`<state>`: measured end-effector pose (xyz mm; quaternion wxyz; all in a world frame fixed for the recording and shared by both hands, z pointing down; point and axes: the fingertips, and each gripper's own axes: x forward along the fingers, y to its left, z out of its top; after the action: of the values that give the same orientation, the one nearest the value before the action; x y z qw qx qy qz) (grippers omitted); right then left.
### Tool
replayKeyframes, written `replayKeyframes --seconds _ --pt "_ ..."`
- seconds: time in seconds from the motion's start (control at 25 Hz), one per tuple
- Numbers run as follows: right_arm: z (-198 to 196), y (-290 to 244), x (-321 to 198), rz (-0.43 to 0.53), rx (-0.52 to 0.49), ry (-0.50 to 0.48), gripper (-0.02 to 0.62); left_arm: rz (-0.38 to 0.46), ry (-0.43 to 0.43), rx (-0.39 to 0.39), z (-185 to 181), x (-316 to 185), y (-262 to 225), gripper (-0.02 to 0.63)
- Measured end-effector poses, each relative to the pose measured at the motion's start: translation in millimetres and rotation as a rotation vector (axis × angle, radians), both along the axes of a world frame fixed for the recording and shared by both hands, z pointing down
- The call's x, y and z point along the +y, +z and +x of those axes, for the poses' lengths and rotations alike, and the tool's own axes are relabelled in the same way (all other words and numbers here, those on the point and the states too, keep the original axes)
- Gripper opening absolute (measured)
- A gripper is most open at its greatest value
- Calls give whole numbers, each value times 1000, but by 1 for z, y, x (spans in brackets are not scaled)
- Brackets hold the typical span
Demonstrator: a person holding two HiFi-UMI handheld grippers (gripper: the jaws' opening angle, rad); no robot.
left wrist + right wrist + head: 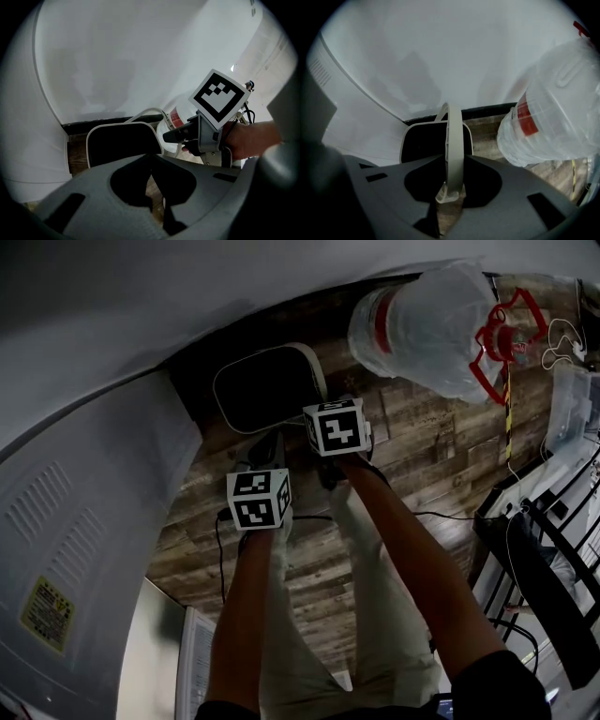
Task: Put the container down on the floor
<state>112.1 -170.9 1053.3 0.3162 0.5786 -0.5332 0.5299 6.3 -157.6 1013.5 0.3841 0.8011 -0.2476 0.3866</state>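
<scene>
Left hand-held gripper (151,163) first: jaws pressed together, nothing between them, hanging idle on the far side of the container from the water bottle (422,329). I'd leave it parked there.

Next across is the container (265,388), a dark tub with a pale rim. It's just left of the bottle, tucked against the foot of the white appliance (84,521). I can't tell whether its base is touching the floor (412,437) or hanging just clear.

Over it, my right hand-held gripper (450,186) is pinching the pale handle (453,136), which stands upright from the rim into the jaws.

So this looks nearly home to me. I'd lower straight down until the handle goes slack, then part the jaws and lift away along the handle's line. Going sideways would drag the tub with me. Keep it level so it lands flat.

Watch-outs: the appliance curves in close on the side away from the bottle, and the bottle bulges close on the right, so there's little room to swing. Beyond the bottle there's a red wire frame (511,324) and some loose cables, well apart from my drop spot. A black cable (221,554) loops over the floor on the near side of the container, by my legs. I'd mind my feet there.
</scene>
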Motion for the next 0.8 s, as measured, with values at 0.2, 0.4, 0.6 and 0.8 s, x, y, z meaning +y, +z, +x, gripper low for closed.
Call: replayKeyframes --seconds 0.2,0.4,0.6,0.8 --pt "14 10 9 -7 -7 16 64 3 4 -8 8 5 7 15" --pt "28 23 15 -15 -7 18 66 11 0 -16 17 7 17 15" --pt "37 35 20 -13 -17 10 78 9 -23 -15 29 10 26 15" --pt "52 49 30 -35 -22 14 98 11 -25 -6 47 20 35 15"
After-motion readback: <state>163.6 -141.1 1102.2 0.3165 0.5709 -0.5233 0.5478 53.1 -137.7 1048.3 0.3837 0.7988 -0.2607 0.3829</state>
